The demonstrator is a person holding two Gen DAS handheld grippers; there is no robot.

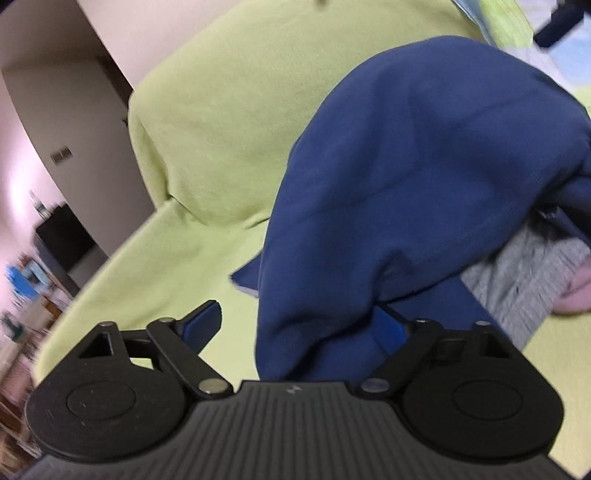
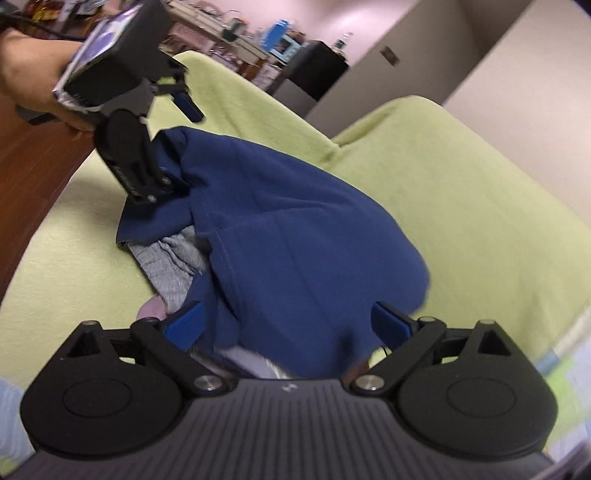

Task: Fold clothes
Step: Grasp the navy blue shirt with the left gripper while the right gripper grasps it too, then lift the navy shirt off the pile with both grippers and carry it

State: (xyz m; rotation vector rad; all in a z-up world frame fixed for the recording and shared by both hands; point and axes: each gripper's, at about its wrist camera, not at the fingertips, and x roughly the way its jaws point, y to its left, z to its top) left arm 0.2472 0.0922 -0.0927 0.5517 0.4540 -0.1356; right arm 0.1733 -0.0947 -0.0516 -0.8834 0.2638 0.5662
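A dark blue garment [image 1: 424, 177] lies bunched on a lime-green covered sofa [image 1: 221, 110]. A grey garment [image 1: 524, 273] pokes out from under it. My left gripper [image 1: 299, 328] is open; the blue cloth drapes over its right finger and between the jaws. In the right wrist view the blue garment [image 2: 295, 236] fills the space between the wide-open fingers of my right gripper [image 2: 288, 321], with the grey garment [image 2: 170, 258] at its left. The left gripper [image 2: 181, 147] shows there at the garment's far corner, jaws apart.
The sofa backrest [image 2: 461, 184] rises behind the clothes. A brown wooden surface [image 2: 33, 162] borders the sofa on the left. A black cabinet [image 2: 317, 74] and cluttered shelves [image 2: 236, 33] stand by the far wall. Something pink [image 1: 576, 291] lies beside the grey garment.
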